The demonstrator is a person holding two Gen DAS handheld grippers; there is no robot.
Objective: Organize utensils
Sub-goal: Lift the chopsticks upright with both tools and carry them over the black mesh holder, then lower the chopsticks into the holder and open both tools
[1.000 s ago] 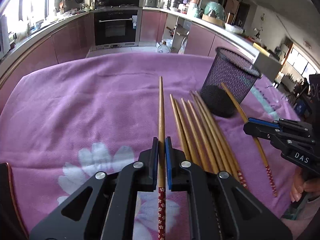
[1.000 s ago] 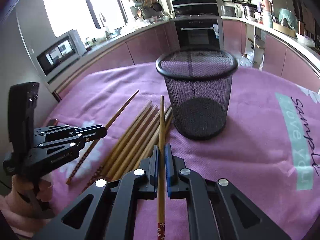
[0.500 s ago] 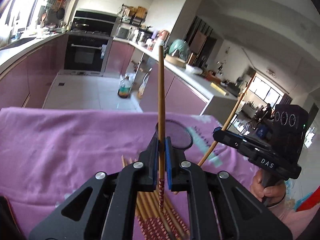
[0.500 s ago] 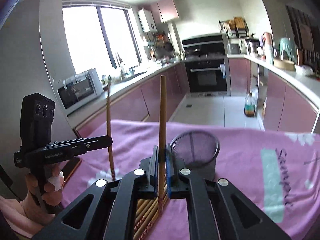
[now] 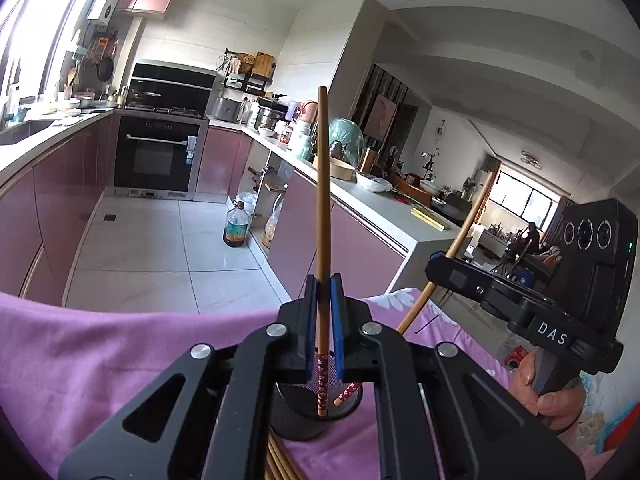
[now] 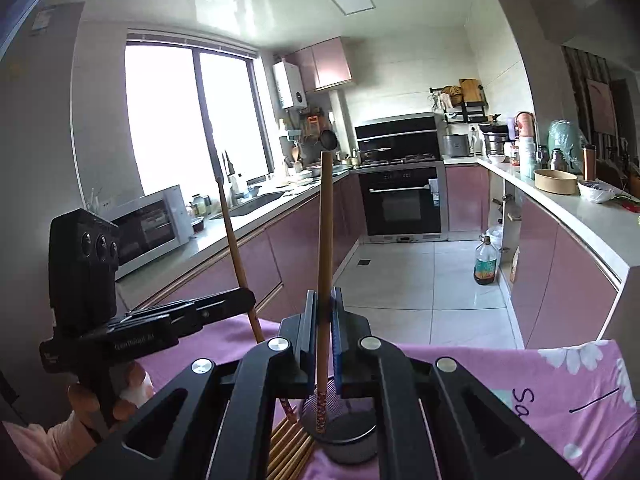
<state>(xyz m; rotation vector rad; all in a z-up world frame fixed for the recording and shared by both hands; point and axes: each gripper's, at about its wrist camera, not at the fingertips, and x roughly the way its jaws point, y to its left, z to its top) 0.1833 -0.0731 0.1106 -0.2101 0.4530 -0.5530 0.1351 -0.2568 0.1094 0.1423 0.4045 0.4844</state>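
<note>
- Two grippers: left gripper (image 5: 324,320), right gripper (image 6: 323,336).
- Two raised chopsticks: one (image 5: 323,200) per gripper, second (image 6: 325,248).
- One mesh cup (image 6: 348,440) below both.

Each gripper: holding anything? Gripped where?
Left gripper: one chopstick, clamped just above its patterned end. Right gripper: another chopstick, same spot.

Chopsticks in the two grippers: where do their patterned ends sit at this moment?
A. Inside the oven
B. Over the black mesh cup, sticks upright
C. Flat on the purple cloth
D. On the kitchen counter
B: the left gripper and right gripper each clamp a chopstick upright, patterned ends hanging over the black mesh cup.
</note>
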